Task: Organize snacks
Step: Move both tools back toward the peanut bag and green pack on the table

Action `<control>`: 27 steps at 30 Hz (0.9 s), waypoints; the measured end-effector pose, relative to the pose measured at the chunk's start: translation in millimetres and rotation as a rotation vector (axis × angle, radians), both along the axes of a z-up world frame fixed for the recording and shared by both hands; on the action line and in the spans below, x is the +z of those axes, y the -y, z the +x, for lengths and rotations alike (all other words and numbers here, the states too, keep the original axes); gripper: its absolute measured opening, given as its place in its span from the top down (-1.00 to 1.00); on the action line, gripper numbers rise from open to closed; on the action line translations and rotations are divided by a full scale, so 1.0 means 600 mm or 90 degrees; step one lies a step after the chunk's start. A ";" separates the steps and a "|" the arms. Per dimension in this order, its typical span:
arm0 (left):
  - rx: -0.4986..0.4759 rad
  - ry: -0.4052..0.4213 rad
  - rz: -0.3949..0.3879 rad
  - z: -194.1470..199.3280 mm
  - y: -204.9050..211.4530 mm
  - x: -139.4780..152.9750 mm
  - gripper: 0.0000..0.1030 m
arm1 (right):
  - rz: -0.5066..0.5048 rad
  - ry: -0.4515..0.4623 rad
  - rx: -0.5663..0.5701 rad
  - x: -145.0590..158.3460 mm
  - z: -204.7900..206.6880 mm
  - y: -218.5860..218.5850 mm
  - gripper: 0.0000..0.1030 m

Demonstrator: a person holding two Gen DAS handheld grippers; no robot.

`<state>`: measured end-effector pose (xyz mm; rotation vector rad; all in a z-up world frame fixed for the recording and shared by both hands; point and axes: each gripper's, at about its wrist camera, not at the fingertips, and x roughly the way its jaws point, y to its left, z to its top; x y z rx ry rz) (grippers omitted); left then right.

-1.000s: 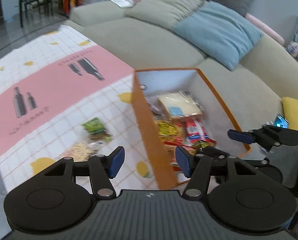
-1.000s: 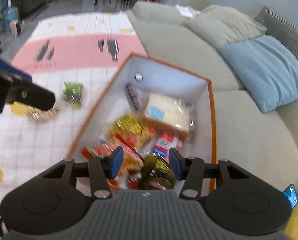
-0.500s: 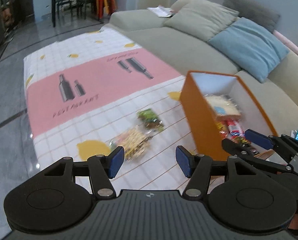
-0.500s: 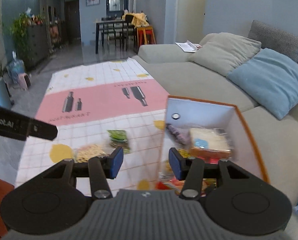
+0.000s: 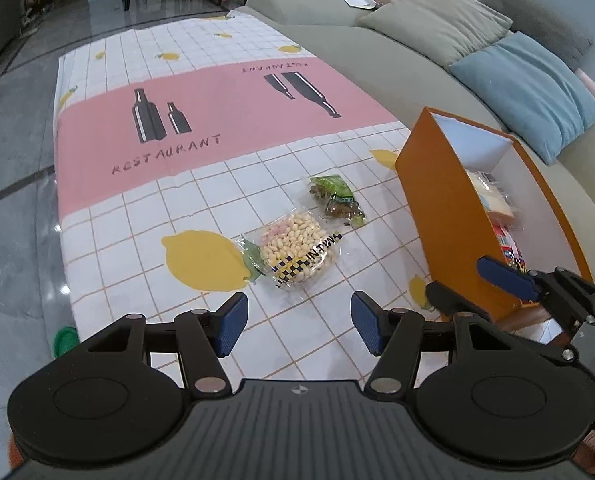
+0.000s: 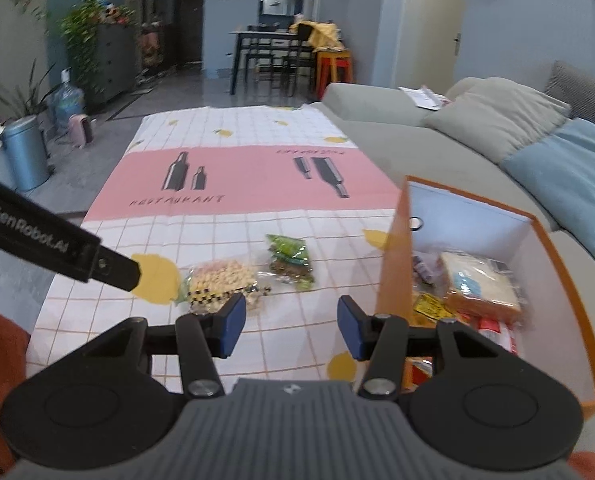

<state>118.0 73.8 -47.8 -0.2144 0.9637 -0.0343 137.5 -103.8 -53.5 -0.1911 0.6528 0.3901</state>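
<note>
Both grippers I'm holding are spread wide with nothing between the blue pads: the left gripper (image 5: 299, 328) hangs over the cloth, and the right gripper (image 6: 287, 328) hangs just right of it, its fingers showing at the lower right of my left view.

Ahead of both stretches the sofa (image 5: 337, 40), running off to the right, with a grey cushion (image 5: 437, 20) and a blue cushion (image 5: 529, 84) on it. Below my grippers lies the cloth (image 5: 217, 120), white grid with lemons and a pink band printed with bottles.

To the right of the left gripper, and just right of the right one's fingers, stands the orange box (image 5: 445, 216), open on top, white inside. It holds several snacks; I can make out a bread pack (image 6: 479, 286) and a yellow packet (image 6: 431, 306), the rest too jumbled to tell.

Straight ahead of the left gripper, near its fingertips, lies the peanut bag (image 5: 297, 252) on the cloth. Just beyond it, toward the box, sits the green pack (image 5: 335, 200). The two look close together, whether touching I cannot tell.
</note>
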 end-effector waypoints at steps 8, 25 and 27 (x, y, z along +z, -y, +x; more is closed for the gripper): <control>0.003 -0.017 -0.018 0.036 -0.018 -0.036 -0.51 | -0.024 -0.021 0.021 -0.032 0.046 -0.025 -0.07; 0.033 -0.093 0.019 0.125 -0.065 -0.122 -0.23 | 0.009 -0.121 0.088 -0.109 0.150 -0.085 -0.14; 0.038 -0.094 0.016 0.131 -0.071 -0.127 -0.23 | 0.025 -0.127 0.102 -0.115 0.155 -0.091 -0.38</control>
